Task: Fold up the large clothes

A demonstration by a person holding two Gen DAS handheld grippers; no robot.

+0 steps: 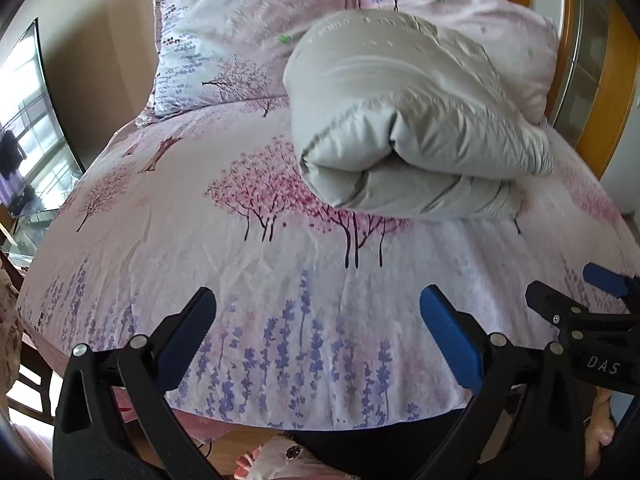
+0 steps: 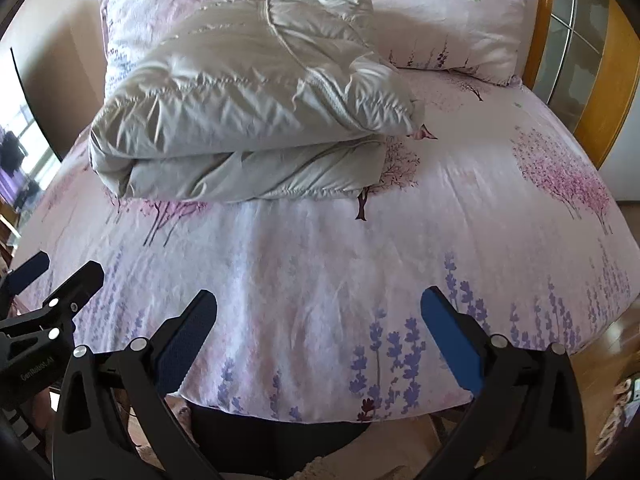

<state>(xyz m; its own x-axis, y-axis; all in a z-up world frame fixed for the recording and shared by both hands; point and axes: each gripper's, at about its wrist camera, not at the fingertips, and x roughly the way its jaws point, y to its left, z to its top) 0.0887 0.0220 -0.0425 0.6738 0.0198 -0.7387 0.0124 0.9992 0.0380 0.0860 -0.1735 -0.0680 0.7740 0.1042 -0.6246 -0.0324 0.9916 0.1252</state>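
A pale grey padded jacket (image 1: 408, 120) lies folded in a thick bundle on the bed, toward its far side; it also shows in the right wrist view (image 2: 248, 116). My left gripper (image 1: 318, 308) is open and empty, held over the near edge of the bed, well short of the jacket. My right gripper (image 2: 319, 310) is open and empty too, over the near edge. The right gripper shows at the right edge of the left wrist view (image 1: 576, 292); the left gripper shows at the left edge of the right wrist view (image 2: 60, 280).
The bed has a pink floral sheet (image 1: 280, 280) with tree and lavender prints. Two matching pillows (image 1: 240, 28) (image 2: 432, 20) lie behind the jacket against a wooden headboard (image 2: 600, 92). A television (image 1: 28, 120) stands at the left. Wooden floor lies below the bed edge.
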